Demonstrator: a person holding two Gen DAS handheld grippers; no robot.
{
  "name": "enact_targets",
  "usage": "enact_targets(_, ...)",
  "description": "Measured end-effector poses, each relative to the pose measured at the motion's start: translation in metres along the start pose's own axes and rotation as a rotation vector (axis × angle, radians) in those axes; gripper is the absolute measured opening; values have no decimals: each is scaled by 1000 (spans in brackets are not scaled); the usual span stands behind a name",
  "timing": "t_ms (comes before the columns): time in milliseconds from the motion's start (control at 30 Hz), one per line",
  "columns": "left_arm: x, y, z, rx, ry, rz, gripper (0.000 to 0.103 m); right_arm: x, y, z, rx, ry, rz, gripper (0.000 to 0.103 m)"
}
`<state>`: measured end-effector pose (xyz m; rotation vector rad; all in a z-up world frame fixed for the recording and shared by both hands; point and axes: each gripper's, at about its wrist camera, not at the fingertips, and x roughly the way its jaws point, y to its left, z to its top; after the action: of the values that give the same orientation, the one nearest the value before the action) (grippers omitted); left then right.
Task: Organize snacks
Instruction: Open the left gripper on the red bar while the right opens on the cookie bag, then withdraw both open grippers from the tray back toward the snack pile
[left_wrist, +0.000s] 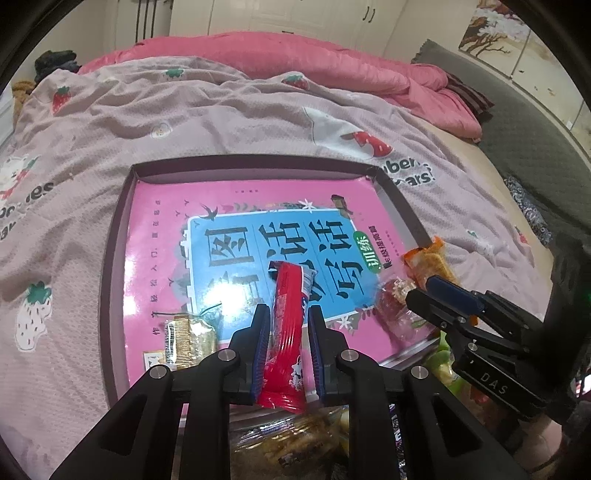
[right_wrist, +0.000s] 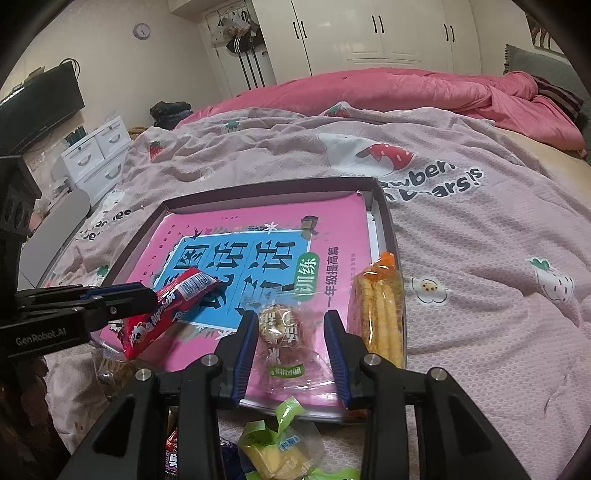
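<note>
Left tool (left_wrist: 286, 325) clamps red candy stick (left_wrist: 286, 314) over tray (left_wrist: 114, 236): light, crinkly, slippery; grip mid-length. Right tool (right_wrist: 291, 332) gapes, straddling clear-wrapped snack (right_wrist: 282, 332) in tray.

- A shallow box (right_wrist: 384, 206) lies on the bed (right_wrist: 480, 295), with a book (right_wrist: 229, 236) flat inside it.
- On the book's near edge sits a clear snack packet (right_wrist: 284, 332), with a biscuit-stick packet (right_wrist: 380, 314) just to its right.
- Near the book's left corner lies a cracker packet (left_wrist: 188, 339).
- A candy roll (left_wrist: 286, 332) hangs above the book, between the left tongs (left_wrist: 286, 325).
</note>
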<state>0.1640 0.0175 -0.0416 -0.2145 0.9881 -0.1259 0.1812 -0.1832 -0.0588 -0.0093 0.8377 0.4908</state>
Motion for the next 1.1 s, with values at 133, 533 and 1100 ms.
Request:
enact_targets(133, -5, 3, 1, -6, -8, -3, 28, -2, 1, 1, -3, -8, -1, 37)
enact_targets(533, 8, 4, -11, 86, 57, 69, 29, -5, -1, 2, 9, -13, 4, 38)
enact_targets(1100, -4, 11, -6, 36, 11, 31, 41, -15, -2, 5, 26, -49, 17, 45)
